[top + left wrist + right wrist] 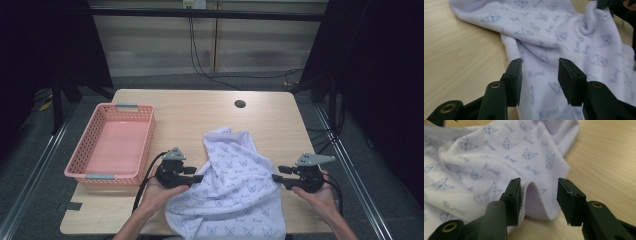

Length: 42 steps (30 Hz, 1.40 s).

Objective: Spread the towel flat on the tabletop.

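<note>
cloth of white terry fabric printed with small blue cat faces and script (232, 187) is lying crumpled on the pale wooden worktop (200, 112), occupying the middle of its near half and spilling over the near edge. one bunched corner is reaching toward the centre of the worktop.

left gripper (199, 178) is sitting at the cloth's left border, near the near-left part of the worktop, carried in the person's left hand (159, 192). in the left gripper view (540, 75) its black jaws are standing apart, with a flat stretch of cloth lying under and between them; the left pad is just meeting the cloth's edge, and neither pad is pressing. it is released and grasping nothing.

right gripper (276, 178) is sitting at the cloth's right border, toward the near-right part of the worktop, carried in the right hand (317, 195). in the right gripper view (539, 195) its jaws are also standing apart, with a raised, stitched fold of the cloth's hem rising between them. the fold is leaning against the left pad while the right pad is clear of it, so this gripper is released as well.

pink perforated plastic basket with grey handles (113, 145) is standing along the left edge of the worktop, just beside the left gripper and apart from the cloth.

round dark hole (240, 104) is showing near the far edge.
</note>
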Available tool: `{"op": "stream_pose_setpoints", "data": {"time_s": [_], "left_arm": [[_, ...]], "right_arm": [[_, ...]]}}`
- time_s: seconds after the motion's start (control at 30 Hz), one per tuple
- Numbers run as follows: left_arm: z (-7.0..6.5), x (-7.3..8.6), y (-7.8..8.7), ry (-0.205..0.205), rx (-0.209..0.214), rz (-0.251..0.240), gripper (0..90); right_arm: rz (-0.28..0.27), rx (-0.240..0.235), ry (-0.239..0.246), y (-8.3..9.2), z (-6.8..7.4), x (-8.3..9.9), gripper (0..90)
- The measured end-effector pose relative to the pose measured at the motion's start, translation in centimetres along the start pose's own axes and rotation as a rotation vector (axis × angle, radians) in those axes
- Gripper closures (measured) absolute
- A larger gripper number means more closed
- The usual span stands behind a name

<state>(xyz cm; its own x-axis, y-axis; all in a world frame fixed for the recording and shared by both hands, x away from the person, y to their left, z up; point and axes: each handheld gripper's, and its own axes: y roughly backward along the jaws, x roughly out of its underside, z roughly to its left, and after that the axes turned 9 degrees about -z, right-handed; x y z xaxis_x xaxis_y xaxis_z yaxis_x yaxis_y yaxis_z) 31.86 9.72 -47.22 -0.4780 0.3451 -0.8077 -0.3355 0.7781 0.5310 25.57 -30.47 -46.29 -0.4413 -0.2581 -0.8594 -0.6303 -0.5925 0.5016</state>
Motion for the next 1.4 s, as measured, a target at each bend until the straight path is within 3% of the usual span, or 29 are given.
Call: {"op": "stream_pose_setpoints", "data": {"time_s": [0.07, 0.13, 0.2, 0.23, 0.3, 0.37, 0.47, 0.53, 0.6, 0.67, 0.77, 0.83, 0.9, 0.97, 1.03, 1.1, 1.23, 1.4], "left_arm": [[1.1, -0.1, -1.6, 0.037, -0.024, 0.017, 54.6], [1.5, 0.1, -2.4, 0.021, -0.06, 0.045, 56.7], [2.0, 0.4, -3.0, 0.015, -0.069, 0.085, 66.5], [2.1, 0.5, -2.9, 0.006, -0.06, 0.085, 84.1], [2.1, 0.5, -2.2, 0.037, -0.067, 0.072, 86.6], [1.7, 0.4, -0.9, 0.036, -0.074, 0.056, 87.0], [1.0, 1.1, 1.2, 0.036, -0.051, 0.037, 86.9], [0.7, 1.8, 2.6, 0.041, -0.057, 0.031, 86.7], [0.3, 2.5, 3.5, 0.065, -0.029, 0.006, 86.5], [-0.2, 2.8, 3.8, 0.037, -0.032, 0.0, 85.5], [0.4, 2.6, 3.4, 0.074, -0.019, -0.016, 73.8], [0.8, 2.2, 2.6, 0.053, -0.009, -0.021, 66.3], [1.3, 1.6, 1.4, 0.071, -0.014, 0.0, 60.3], [1.4, 1.3, 0.0, 0.048, -0.05, 0.036, 63.7], [1.7, 1.3, -0.7, 0.058, -0.044, 0.044, 78.0], [1.8, 1.3, -0.5, 0.057, -0.047, 0.031, 86.4], [2.1, 1.1, 0.9, 0.06, -0.049, -0.004, 87.6], [2.1, 1.9, 1.9, 0.083, -0.04, -0.007, 87.9]], "right_arm": [[-0.025, -0.014, -0.004, -0.1, 0.0, -0.7, 53.0], [-0.028, -0.017, -0.004, 0.0, 0.2, -0.8, 52.5], [-0.019, -0.016, -0.001, 0.3, 0.3, -0.7, 51.5], [-0.021, -0.012, 0.0, 0.6, 0.4, -0.7, 50.7], [-0.023, -0.009, 0.0, 0.8, 0.4, -0.7, 49.7], [-0.013, -0.007, 0.006, 0.4, 0.2, -1.0, 49.6], [-0.022, -0.001, 0.009, -0.6, -0.3, -1.7, 49.7], [-0.018, -0.004, 0.007, -1.7, -0.7, -2.1, 49.7], [-0.003, -0.011, 0.01, -3.2, -1.0, -2.5, 49.7], [0.023, -0.011, 0.017, -5.0, -1.3, -2.7, 49.7], [0.06, -0.017, 0.014, -8.0, -1.8, -2.8, 49.3], [0.085, -0.015, 0.01, -9.5, -2.1, -2.7, 48.9], [0.097, -0.007, 0.008, -10.7, -2.2, -2.6, 50.8], [0.098, -0.036, -0.005, -11.1, -2.1, -2.5, 68.6], [0.099, -0.012, 0.008, -10.9, -1.9, -2.5, 82.6], [0.085, 0.025, 0.021, -10.0, -2.0, -2.6, 84.9], [0.026, 0.093, 0.006, -5.9, -3.1, -2.6, 85.6], [0.053, 0.149, -0.022, -1.3, -3.8, -0.1, 85.6]]}}
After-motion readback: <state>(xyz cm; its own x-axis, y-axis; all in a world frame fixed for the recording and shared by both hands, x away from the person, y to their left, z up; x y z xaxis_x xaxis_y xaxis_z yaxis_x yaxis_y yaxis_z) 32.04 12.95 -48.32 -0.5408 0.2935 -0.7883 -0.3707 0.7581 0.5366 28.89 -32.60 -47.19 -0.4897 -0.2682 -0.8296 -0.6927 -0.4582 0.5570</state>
